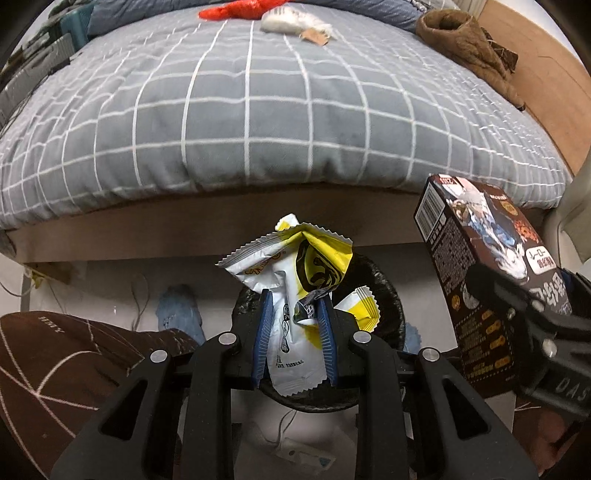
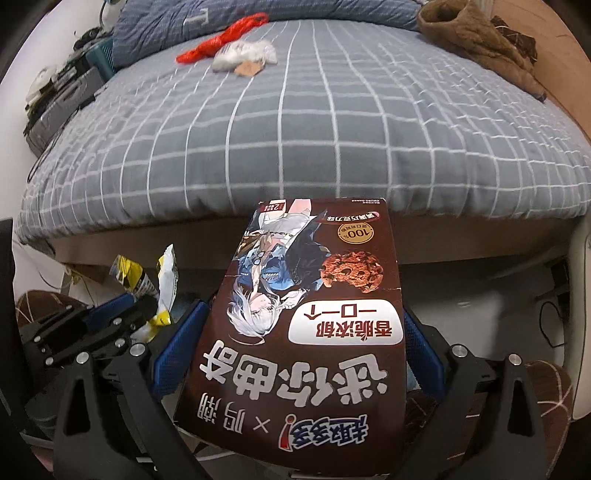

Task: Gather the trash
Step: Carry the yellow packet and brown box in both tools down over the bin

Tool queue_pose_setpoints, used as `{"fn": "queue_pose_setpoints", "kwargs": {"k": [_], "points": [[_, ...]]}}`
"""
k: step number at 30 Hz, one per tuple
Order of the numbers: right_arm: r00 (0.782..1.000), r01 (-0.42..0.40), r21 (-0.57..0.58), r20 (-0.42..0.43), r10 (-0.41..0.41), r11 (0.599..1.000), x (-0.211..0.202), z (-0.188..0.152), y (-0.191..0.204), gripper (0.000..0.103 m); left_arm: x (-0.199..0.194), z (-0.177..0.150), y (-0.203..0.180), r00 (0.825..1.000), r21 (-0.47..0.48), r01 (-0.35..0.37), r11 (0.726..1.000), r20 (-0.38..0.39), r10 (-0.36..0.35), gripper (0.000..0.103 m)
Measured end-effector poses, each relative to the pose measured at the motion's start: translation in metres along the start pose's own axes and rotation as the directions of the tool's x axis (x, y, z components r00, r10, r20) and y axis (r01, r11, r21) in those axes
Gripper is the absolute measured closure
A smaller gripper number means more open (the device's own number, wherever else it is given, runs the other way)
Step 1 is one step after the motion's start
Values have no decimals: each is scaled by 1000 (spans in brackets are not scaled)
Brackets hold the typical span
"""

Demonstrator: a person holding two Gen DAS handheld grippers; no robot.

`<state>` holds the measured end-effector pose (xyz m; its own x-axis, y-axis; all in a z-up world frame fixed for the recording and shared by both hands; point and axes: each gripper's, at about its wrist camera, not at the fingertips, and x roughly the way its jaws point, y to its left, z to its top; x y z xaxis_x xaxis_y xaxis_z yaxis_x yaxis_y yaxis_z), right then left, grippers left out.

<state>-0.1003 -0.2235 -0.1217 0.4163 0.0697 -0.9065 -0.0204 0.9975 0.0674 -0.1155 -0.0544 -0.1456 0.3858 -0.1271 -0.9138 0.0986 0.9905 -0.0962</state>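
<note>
My left gripper [image 1: 293, 306] is shut on a crumpled yellow and white snack wrapper [image 1: 291, 266] and holds it over a round bin lined with a black bag [image 1: 388, 291] on the floor by the bed. Another yellow wrapper piece [image 1: 360, 308] lies inside the bin. My right gripper [image 2: 306, 325] is shut on a brown cookie box [image 2: 306, 314], which fills the right wrist view. The box [image 1: 480, 258] and right gripper [image 1: 524, 310] show at the right of the left wrist view. The left gripper [image 2: 122, 306] with its wrapper [image 2: 155, 280] shows at the left of the right wrist view.
A bed with a grey checked quilt [image 1: 258, 110] is ahead. On it lie a red plastic bag [image 1: 240, 9], a white bag with a tag [image 1: 291, 20] and a brown garment [image 1: 465, 44]. Brown slippers [image 1: 55, 362] and cables lie on the floor.
</note>
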Motion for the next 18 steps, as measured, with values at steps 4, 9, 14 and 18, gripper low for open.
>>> {"fn": "queue_pose_setpoints", "kwargs": {"k": [4,9,14,18], "points": [[1000,5,-28,-19,-6,1000,14,-6,7,9,13,-3,5,1000,-5,-8,1000,-20,8,79],[998,4,-35,-62,-6,999,41,-11,11,9,34,-2,10,998,-2,-22,1000,-50,22,79],[992,-9,-23,-122,6,1000,73,-15,12,9,57,3,15,996,-16,-30,999,-88,28,79],[987,-13,-22,-160,9,1000,95,-15,15,9,75,10,22,993,-27,-47,999,-114,43,79]]}}
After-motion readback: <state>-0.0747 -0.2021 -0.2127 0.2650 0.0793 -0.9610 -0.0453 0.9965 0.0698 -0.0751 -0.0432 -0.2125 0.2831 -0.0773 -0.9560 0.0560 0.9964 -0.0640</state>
